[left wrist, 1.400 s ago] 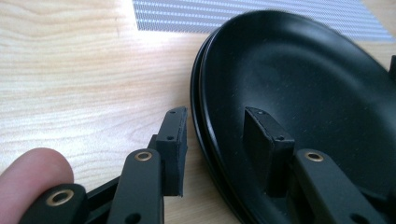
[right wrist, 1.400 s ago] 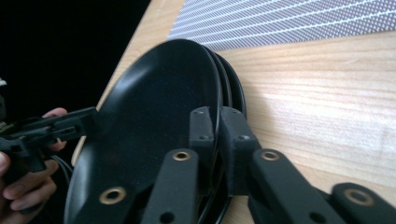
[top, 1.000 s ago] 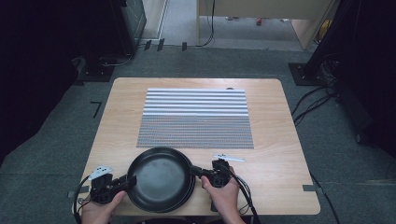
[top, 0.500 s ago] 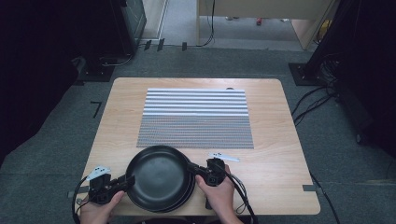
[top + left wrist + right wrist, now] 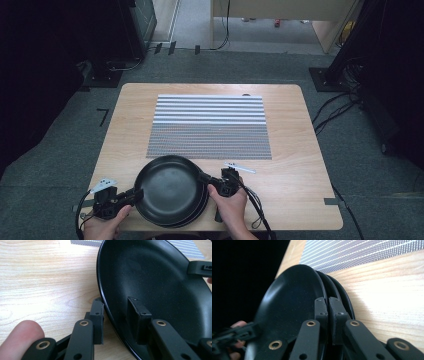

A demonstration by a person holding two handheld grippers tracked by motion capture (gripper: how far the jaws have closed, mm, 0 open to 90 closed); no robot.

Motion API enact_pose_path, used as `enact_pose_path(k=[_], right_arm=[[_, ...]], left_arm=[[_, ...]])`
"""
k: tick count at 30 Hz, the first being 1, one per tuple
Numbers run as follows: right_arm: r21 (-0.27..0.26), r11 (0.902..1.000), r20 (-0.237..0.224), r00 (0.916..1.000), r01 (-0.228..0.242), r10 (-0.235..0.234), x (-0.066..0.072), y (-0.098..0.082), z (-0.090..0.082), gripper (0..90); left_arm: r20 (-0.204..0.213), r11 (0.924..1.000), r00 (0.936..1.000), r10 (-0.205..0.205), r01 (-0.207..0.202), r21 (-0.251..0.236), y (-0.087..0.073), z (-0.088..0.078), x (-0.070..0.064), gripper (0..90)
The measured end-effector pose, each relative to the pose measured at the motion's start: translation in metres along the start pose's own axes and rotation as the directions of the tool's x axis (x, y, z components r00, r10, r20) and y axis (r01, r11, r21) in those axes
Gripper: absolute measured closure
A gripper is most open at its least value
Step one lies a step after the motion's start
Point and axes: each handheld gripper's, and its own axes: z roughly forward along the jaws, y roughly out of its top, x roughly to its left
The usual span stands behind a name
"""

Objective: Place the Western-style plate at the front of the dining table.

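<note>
Left gripper [image 5: 131, 196]: its jaws straddle the left rim of the top plate [image 5: 170, 189], one jaw inside the bowl and one outside. There is a visible gap on the outer side, so I cannot tell whether it clamps the rim or only brackets it.
Right gripper [image 5: 209, 181]: its jaws are pressed together on the right rim of the same plate; its own view shows them nearly touching, with the thin black edge between them.
Hands: the left hand [image 5: 102, 225] and the right hand [image 5: 231, 207] come in from the near edge of the table, each around its tool.
Plates: a stack [image 5: 337, 290] of black shallow plates sits at the near edge of the table [image 5: 300, 150], just in front of the mat. The right gripper view shows further rims behind the gripped one.
Mat [image 5: 210, 125]: striped and mesh-patterned, flat in the middle of the table, bare.
Step in hand: probably taking the top plate off the stack with both tools.
Next move: likely needs both grips firm, then an even lift so the plate below stays put, perhaps toward the mat.
</note>
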Motion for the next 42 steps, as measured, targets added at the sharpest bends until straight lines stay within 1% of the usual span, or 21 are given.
enact_pose_path(k=[1, 3, 4, 7, 9, 10, 15, 19, 23, 24, 27, 28, 29, 30, 35, 36, 37, 38, 39, 40, 42], right_arm=[[-0.007, 1.0, -0.011, 0.9999, -0.004, 0.004, -0.001, -0.001, 0.0, 86.4], [-0.02, 0.9998, -0.013, 0.9999, 0.001, -0.001, -0.002, -0.003, 0.0, 86.4], [-0.022, 0.9998, -0.014, 0.9999, -0.003, 0.003, -0.002, -0.003, -0.001, 86.4], [-0.024, 0.9997, -0.019, 0.9998, -0.011, 0.01, -0.003, -0.003, -0.001, 86.4], [-0.025, 0.9995, -0.024, 0.9995, -0.02, 0.019, -0.003, -0.002, -0.001, 86.0], [-0.025, 0.9993, -0.028, 0.9993, -0.028, 0.027, -0.003, -0.002, -0.001, 85.9], [-0.027, 0.9989, -0.033, 0.9988, -0.037, 0.037, -0.004, 0.003, -0.005, 85.7], [-0.031, 0.9984, -0.029, 0.9986, -0.046, 0.046, -0.006, 0.012, -0.01, 85.5], [-0.037, 0.9981, -0.032, 0.9983, -0.049, 0.048, -0.006, 0.017, -0.013, 85.4], [-0.04, 0.9979, -0.034, 0.9981, -0.052, 0.051, -0.006, 0.022, -0.015, 85.3], [-0.044, 0.9976, -0.029, 0.9982, -0.053, 0.052, -0.005, 0.027, -0.018, 85.3], [-0.046, 0.9976, -0.027, 0.9983, -0.052, 0.051, -0.005, 0.029, -0.019, 85.3], [-0.048, 0.9975, -0.027, 0.9984, -0.052, 0.05, -0.005, 0.032, -0.02, 85.2], [-0.052, 0.9973, -0.026, 0.9983, -0.053, 0.051, -0.005, 0.034, -0.021, 85.2], [-0.075, 0.9958, -0.014, 0.9986, -0.052, 0.051, -0.007, 0.051, -0.028, 85.1], [-0.075, 0.9958, -0.014, 0.9986, -0.052, 0.051, -0.007, 0.051, -0.028, 85.1], [-0.077, 0.9956, -0.011, 0.9986, -0.053, 0.052, -0.007, 0.055, -0.03, 85.2], [-0.086, 0.9951, -0.007, 0.9989, -0.048, 0.047, -0.009, 0.062, -0.032, 85.1], [-0.086, 0.9951, -0.007, 0.9989, -0.048, 0.047, -0.009, 0.062, -0.032, 85.1], [-0.09, 0.9943, -0.005, 0.9983, -0.058, 0.057, -0.01, 0.069, -0.035, 85.1], [-0.096, 0.9937, -0.004, 0.9984, -0.057, 0.057, -0.013, 0.076, -0.037, 85.1]], left_arm=[[0.004, 1.0, 1.0, -0.006, 0.006, -0.002, 0.0, 0.0, 0.0, 69.1], [0.008, 0.9999, 0.9999, -0.01, 0.01, -0.005, 0.0, -0.001, 0.001, 70.1], [0.008, 0.9998, 0.9998, -0.015, 0.016, -0.012, 0.0, -0.002, 0.0, 70.6], [0.003, 0.9998, 0.9999, -0.013, 0.013, -0.015, 0.001, -0.003, -0.001, 71.2], [0.001, 0.9995, 0.9998, -0.021, 0.021, -0.023, 0.003, -0.004, -0.002, 72.5], [0.006, 0.9992, 0.9995, -0.03, 0.03, -0.027, 0.004, -0.006, -0.004, 72.9], [0.009, 0.9992, 0.9995, -0.031, 0.031, -0.024, 0.008, -0.003, -0.008, 72.9], [0.019, 0.9996, 0.9996, -0.023, 0.023, -0.015, 0.016, 0.0, -0.014, 72.8], [0.029, 0.9995, 0.9992, -0.029, 0.029, -0.015, 0.021, 0.002, -0.015, 72.9], [0.034, 0.9992, 0.9988, -0.036, 0.037, -0.015, 0.023, 0.004, -0.016, 72.9], [0.038, 0.9993, 0.9987, -0.034, 0.035, -0.012, 0.027, 0.006, -0.018, 72.8], [0.041, 0.9994, 0.9987, -0.032, 0.032, -0.011, 0.032, 0.008, -0.019, 72.8], [0.041, 0.9994, 0.9987, -0.032, 0.032, -0.011, 0.032, 0.008, -0.019, 72.8], [0.048, 0.9994, 0.9983, -0.032, 0.032, -0.012, 0.038, 0.011, -0.021, 72.8], [0.062, 0.9997, 0.9978, -0.022, 0.023, -0.009, 0.056, 0.021, -0.029, 72.8], [0.062, 0.9997, 0.9978, -0.022, 0.023, -0.009, 0.056, 0.021, -0.029, 72.8], [0.066, 0.9998, 0.9976, -0.019, 0.019, -0.007, 0.06, 0.023, -0.031, 72.8], [0.072, 0.9999, 0.9973, -0.011, 0.011, -0.003, 0.067, 0.026, -0.034, 72.8], [0.072, 0.9999, 0.9973, -0.011, 0.011, -0.003, 0.067, 0.026, -0.034, 72.8], [0.081, 1.0, 0.9967, -0.009, 0.01, -0.002, 0.075, 0.03, -0.037, 72.9], [0.087, 1.0, 0.9962, -0.008, 0.008, 0.002, 0.082, 0.034, -0.04, 72.9]])
